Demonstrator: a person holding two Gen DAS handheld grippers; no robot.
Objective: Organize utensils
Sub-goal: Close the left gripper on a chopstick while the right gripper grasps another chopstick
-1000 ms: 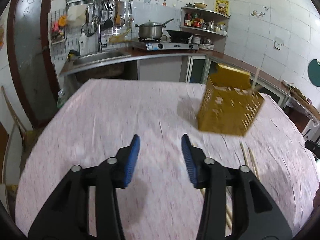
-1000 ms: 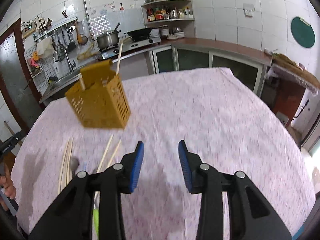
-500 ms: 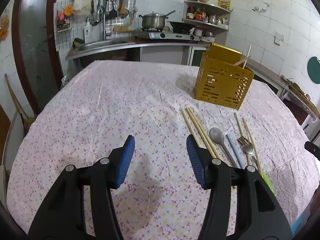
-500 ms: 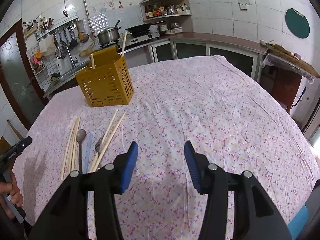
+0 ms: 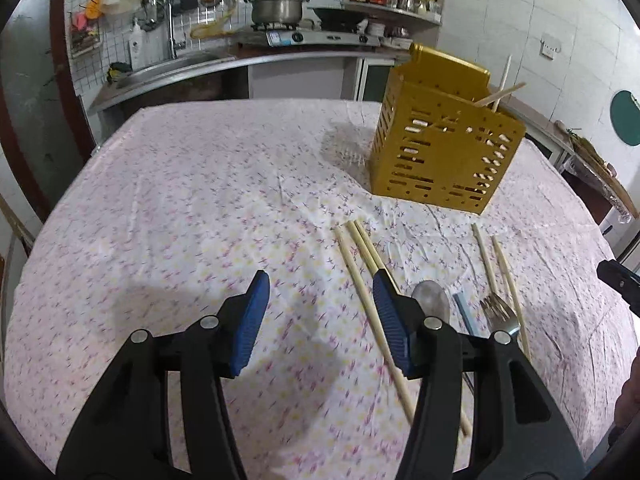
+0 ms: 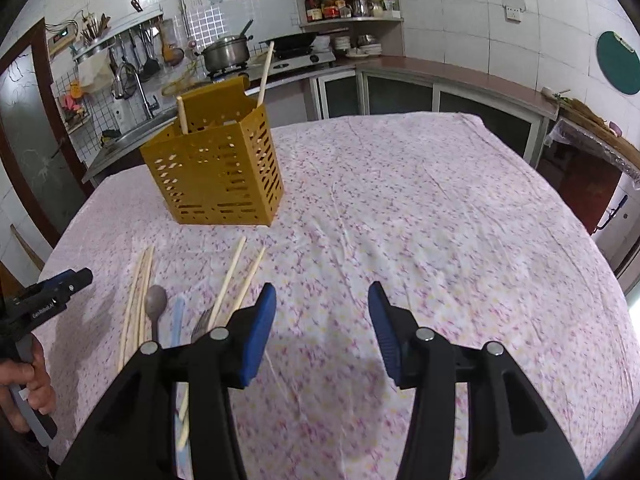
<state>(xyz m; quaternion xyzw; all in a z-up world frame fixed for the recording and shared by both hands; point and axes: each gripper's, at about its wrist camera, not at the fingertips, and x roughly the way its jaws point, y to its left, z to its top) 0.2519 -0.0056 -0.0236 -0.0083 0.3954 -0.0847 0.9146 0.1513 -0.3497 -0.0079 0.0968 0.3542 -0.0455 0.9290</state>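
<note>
A yellow slotted utensil holder [image 5: 444,148] stands on the floral tablecloth with two chopsticks [image 5: 502,88] in it; it also shows in the right wrist view [image 6: 218,172]. On the cloth before it lie several chopsticks [image 5: 362,264], a spoon [image 5: 430,298], a blue straw-like stick [image 5: 464,308] and a fork [image 5: 500,314]. The same row shows in the right wrist view, with the spoon [image 6: 155,302] and chopsticks [image 6: 236,276]. My left gripper [image 5: 322,316] is open and empty, just left of the chopsticks. My right gripper [image 6: 322,324] is open and empty, right of the utensils.
The table [image 6: 440,220] is covered by a pink floral cloth. Behind it run a kitchen counter with a sink [image 5: 172,68], a stove with a pot [image 5: 278,8] and a corner shelf [image 6: 348,8]. The left gripper's tip [image 6: 60,284] shows at the right wrist view's left edge.
Both grippers have drawn back and lowered toward the near side of the table, bringing the row of utensils close in front. Both jaws stay open.
</note>
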